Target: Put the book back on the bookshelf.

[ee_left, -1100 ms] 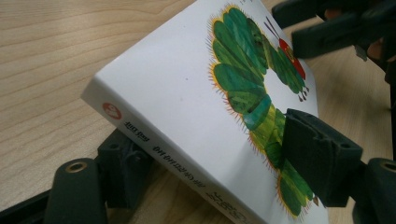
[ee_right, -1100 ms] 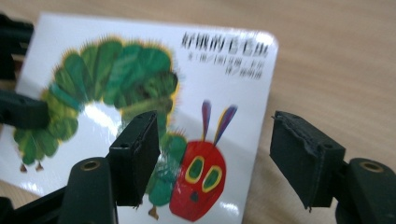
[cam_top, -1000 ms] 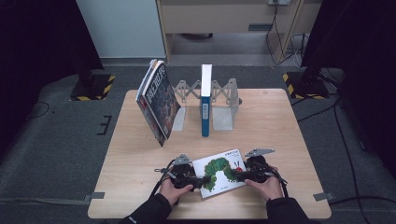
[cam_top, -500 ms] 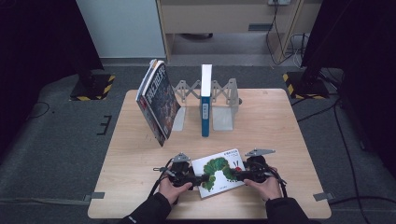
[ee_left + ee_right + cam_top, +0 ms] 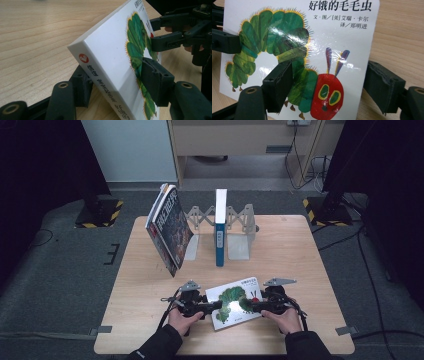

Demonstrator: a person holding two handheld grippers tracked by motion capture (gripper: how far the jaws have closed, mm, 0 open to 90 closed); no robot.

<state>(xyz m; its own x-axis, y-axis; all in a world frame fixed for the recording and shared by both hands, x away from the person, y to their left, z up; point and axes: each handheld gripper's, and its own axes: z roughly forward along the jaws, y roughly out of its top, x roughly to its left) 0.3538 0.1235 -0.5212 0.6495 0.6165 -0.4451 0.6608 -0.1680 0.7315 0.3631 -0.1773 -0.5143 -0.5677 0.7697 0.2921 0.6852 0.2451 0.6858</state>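
Currently the caterpillar book (image 5: 235, 301) sits at the near edge of the table (image 5: 300, 250), between the two grippers, its spine side lifted off the wood in the left gripper view. The left gripper (image 5: 212, 306) has just been closing; one jaw lies on the cover, the other under the back, so it appears clamped on the book's thickness. The right gripper (image 5: 250, 307) has one jaw over the cover and the other beyond the far edge; its jaws have just opened a little, and I cannot tell whether the pads press.

Judgement: the step is lifting the book to stand it in the rack (image 5: 239, 227) beside the blue book (image 5: 220, 227).

Recommendations:
- Confirm both pads bite before raising; the glossy cover may slip.
- Raise both hands together, keeping the book untwisted.
- Approach well clear of the leaning book (image 5: 169, 227), which looks easily toppled.
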